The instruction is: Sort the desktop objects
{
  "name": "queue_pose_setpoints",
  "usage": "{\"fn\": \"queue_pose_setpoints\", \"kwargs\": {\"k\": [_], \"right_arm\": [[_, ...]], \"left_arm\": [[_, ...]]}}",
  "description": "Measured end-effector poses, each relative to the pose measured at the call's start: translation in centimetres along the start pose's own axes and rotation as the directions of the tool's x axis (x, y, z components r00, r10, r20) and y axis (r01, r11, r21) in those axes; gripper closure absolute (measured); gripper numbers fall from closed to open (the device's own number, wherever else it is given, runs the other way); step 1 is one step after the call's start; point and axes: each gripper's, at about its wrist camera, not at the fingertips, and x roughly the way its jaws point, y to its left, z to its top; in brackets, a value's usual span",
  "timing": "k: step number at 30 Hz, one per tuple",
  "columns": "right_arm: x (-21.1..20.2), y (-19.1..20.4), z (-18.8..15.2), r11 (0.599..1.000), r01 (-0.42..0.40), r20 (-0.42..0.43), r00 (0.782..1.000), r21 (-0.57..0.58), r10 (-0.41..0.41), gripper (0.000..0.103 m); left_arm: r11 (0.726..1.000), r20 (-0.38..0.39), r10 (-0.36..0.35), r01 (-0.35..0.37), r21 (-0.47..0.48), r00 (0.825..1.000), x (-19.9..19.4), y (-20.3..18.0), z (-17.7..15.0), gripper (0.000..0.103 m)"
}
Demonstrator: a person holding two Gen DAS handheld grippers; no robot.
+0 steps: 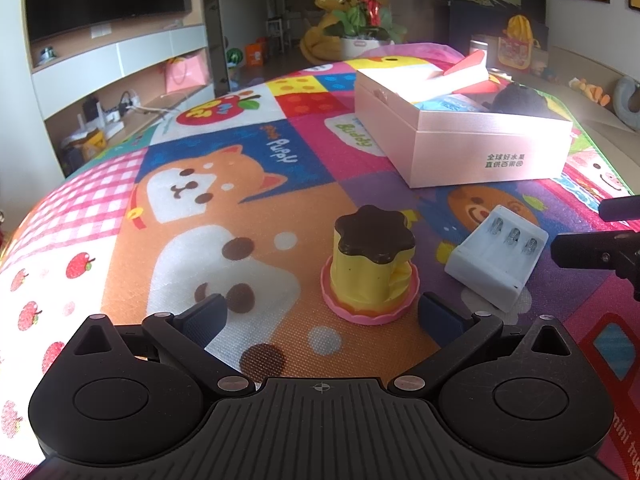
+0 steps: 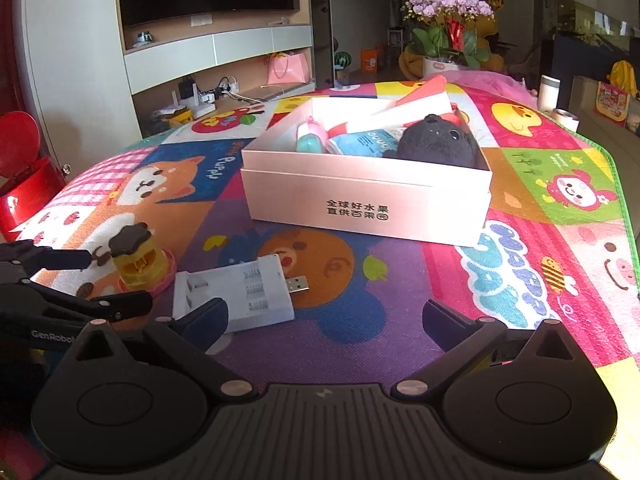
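Note:
A yellow pudding toy (image 1: 370,270) with a brown top stands upright on a pink base, just ahead of my open left gripper (image 1: 322,320), which holds nothing. To its right lies a white battery charger (image 1: 498,258). In the right wrist view the charger (image 2: 236,294), its USB plug pointing right, lies just ahead of my open right gripper (image 2: 326,320), by its left finger; the pudding toy (image 2: 138,260) stands further left. A pink cardboard box (image 2: 360,204) at the middle of the mat holds a black plush (image 2: 436,142), red and white paper and other items.
A colourful cartoon play mat (image 1: 224,216) covers the table. The left gripper (image 2: 86,280) reaches in at the left of the right wrist view; the right gripper's fingers (image 1: 600,248) show at the left wrist view's right edge. A red bin (image 2: 24,184) stands beside the table. Flowers (image 2: 448,12) stand behind.

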Motion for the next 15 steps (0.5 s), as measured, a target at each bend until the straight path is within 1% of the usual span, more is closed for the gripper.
{"fn": "queue_pose_setpoints", "kwargs": {"k": [2, 7, 9, 12, 15], "right_arm": [[0.4, 0.5, 0.4, 1.000, -0.022, -0.008, 1.000, -0.007, 0.022, 0.000], [2.0, 2.3, 1.4, 0.997, -0.034, -0.012, 0.999, -0.069, 0.033, 0.000], [2.7, 2.5, 1.7, 0.995, -0.063, -0.029, 0.998, -0.072, 0.061, 0.000], [3.9, 2.6, 2.3, 0.992, -0.098, -0.064, 0.994, -0.074, 0.093, 0.000], [4.8, 2.7, 2.9, 0.989, -0.131, -0.085, 0.989, -0.071, 0.124, 0.000]], "left_arm": [[1.000, 0.001, 0.002, -0.002, 0.002, 1.000, 0.0, 0.0, 0.0, 0.000], [1.000, 0.004, 0.005, -0.005, 0.007, 1.000, 0.0, 0.0, 0.0, 0.000], [1.000, 0.007, 0.010, -0.010, 0.012, 1.000, -0.1, -0.1, 0.0, 0.000], [0.999, 0.019, 0.027, -0.027, 0.037, 0.999, -0.3, -0.6, -0.1, 0.000], [0.995, 0.039, 0.049, -0.052, 0.081, 0.998, -0.6, -1.4, -0.2, 0.000]]}}
